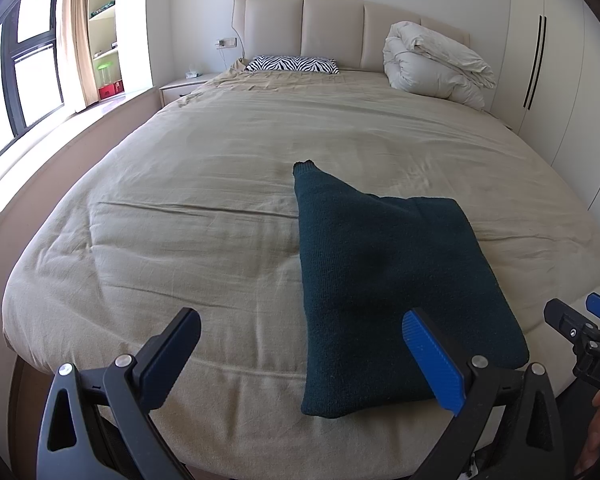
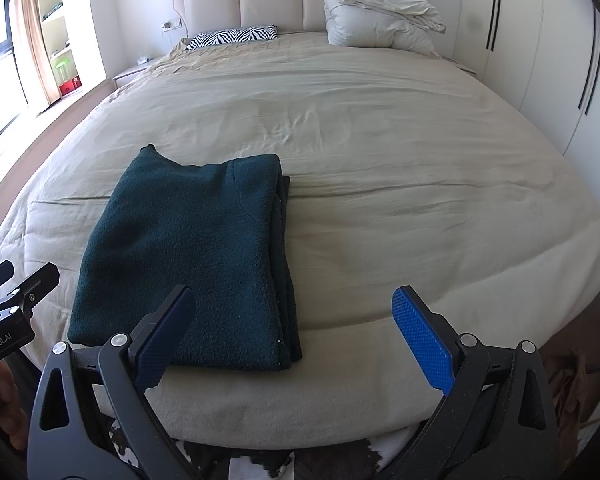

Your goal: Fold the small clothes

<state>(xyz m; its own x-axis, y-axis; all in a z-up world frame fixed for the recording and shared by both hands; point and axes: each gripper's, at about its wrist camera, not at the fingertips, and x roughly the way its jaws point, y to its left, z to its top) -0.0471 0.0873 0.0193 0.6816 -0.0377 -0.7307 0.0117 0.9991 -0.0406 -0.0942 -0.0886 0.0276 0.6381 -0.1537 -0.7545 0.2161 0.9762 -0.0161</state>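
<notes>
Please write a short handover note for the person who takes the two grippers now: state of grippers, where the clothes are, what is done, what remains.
Left gripper: open, empty, at the near bed edge.
Right gripper: open, empty, beside it.
Sweater: dark green, lies folded in layers on the bed, near edge, touched by neither gripper.
Done: main folds appear made.
Left: one corner pokes out at the far end; perhaps tuck it in or fold once more. No other clothes are visible.
</notes>
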